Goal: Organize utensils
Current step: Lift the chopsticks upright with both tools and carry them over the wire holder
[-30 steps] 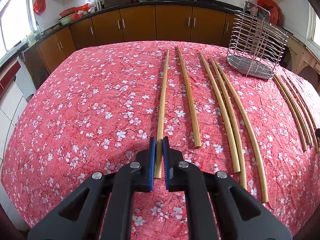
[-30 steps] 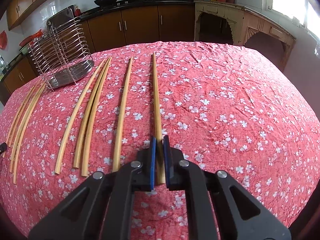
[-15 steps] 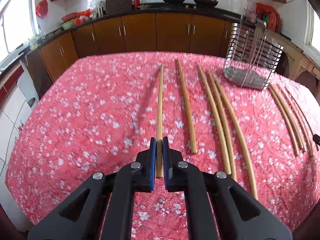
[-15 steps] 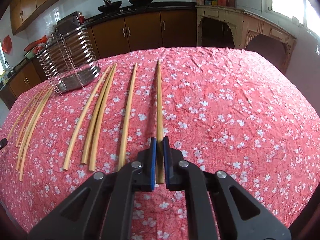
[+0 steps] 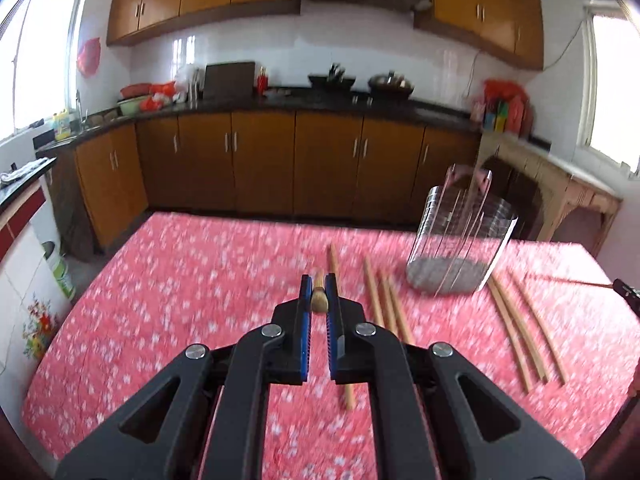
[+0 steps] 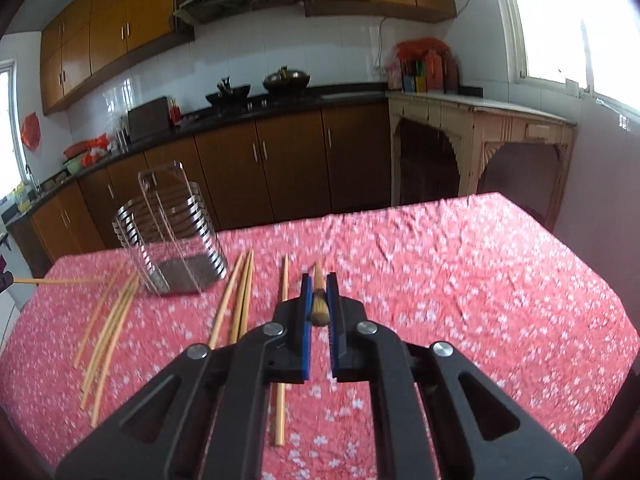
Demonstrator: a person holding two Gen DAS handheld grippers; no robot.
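Chopsticks are barely sorted yet: the wire holder (image 5: 456,248) on the red-clothed counter (image 5: 192,288) looks empty, and about nine sticks lie loose beside it (image 6: 240,296). Left tongs (image 5: 319,296) and right tongs (image 6: 319,300) are each clamped on one chopstick's end (image 5: 319,294) (image 6: 319,304), held above the cloth, neither yet in the holder.

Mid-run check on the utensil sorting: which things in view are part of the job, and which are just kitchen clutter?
Part of the job:
- chopstick clamped in the left gripper
- chopstick clamped in the right gripper
- loose chopsticks on the floral tablecloth
- wire utensil holder

Just lying about:
- woks on the stove
- bottles by the window
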